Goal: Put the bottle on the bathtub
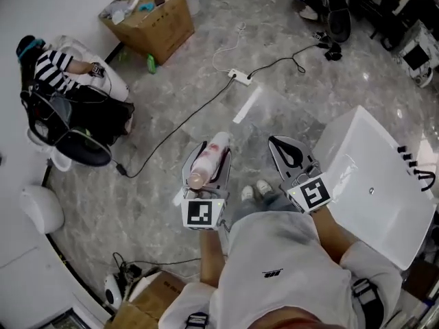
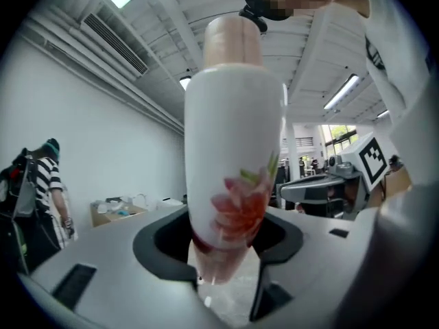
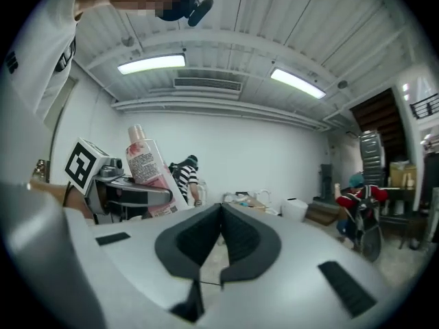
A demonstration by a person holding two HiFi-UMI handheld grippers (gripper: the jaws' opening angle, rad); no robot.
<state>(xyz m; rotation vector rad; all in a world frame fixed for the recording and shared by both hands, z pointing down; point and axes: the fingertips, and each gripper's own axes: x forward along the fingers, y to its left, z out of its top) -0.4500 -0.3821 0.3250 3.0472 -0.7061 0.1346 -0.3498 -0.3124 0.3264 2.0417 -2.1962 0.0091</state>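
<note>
My left gripper (image 1: 210, 151) is clamped on the bottle (image 1: 208, 162), which lies level along its jaws above the floor (image 1: 206, 94). My right gripper (image 1: 277, 142) is closed on nothing. Just right of it sits the bathtub (image 1: 384, 211).

My left tongs (image 1: 211, 149) point to 12 o'clock and clamp a bottle (image 1: 209, 157), which lies along the jaws with its tan cap toward me. My right tongs (image 1: 276, 142) sit just beside them at 3 o'clock, jaws pressed together with nothing between them. A white bathtub (image 1: 370, 184) stands at 3 o'clock of the right tongs, close by its near corner. On the grey marble floor (image 1: 171, 108), a power strip (image 1: 240, 77) and its black cable (image 1: 180, 129) lie at 12 o'clock. A cardboard box (image 1: 149, 19) stands at 11 o'clock, and a person in a striped top (image 1: 55, 67) is at 10 o'clock.
</note>
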